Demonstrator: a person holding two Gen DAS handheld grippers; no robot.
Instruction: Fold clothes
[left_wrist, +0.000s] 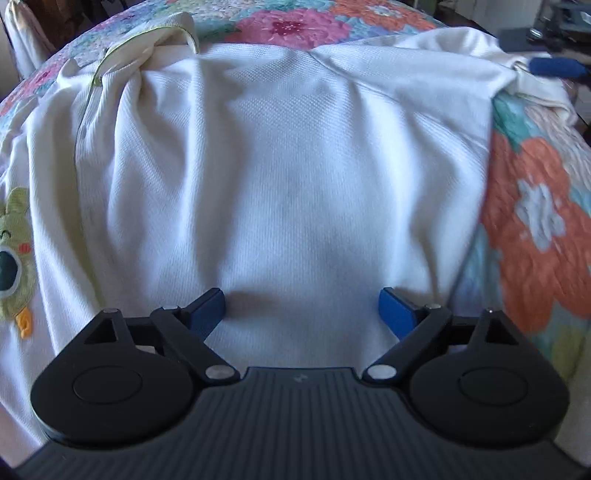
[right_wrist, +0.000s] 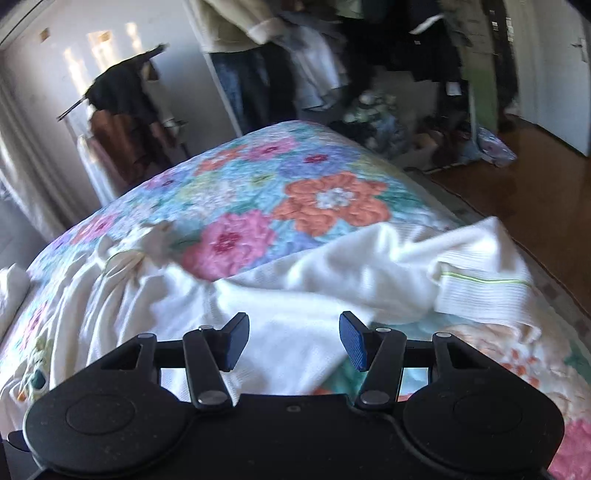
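Shirt (left_wrist: 295, 166) spread on quilt (left_wrist: 535, 206), no fold yet; sleeve (right_wrist: 480, 288) near quilt's right edge. My left gripper (left_wrist: 301, 310) wide, right gripper (right_wrist: 293, 341) half-open, both empty.

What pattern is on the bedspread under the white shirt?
Large quilted flowers in orange, pink and blue on the bedspread; clearest in the right wrist view.

The left gripper (left_wrist: 301, 312), jaws wide apart, hangs over a white garment (left_wrist: 280, 177) on a floral quilt (left_wrist: 535, 206).
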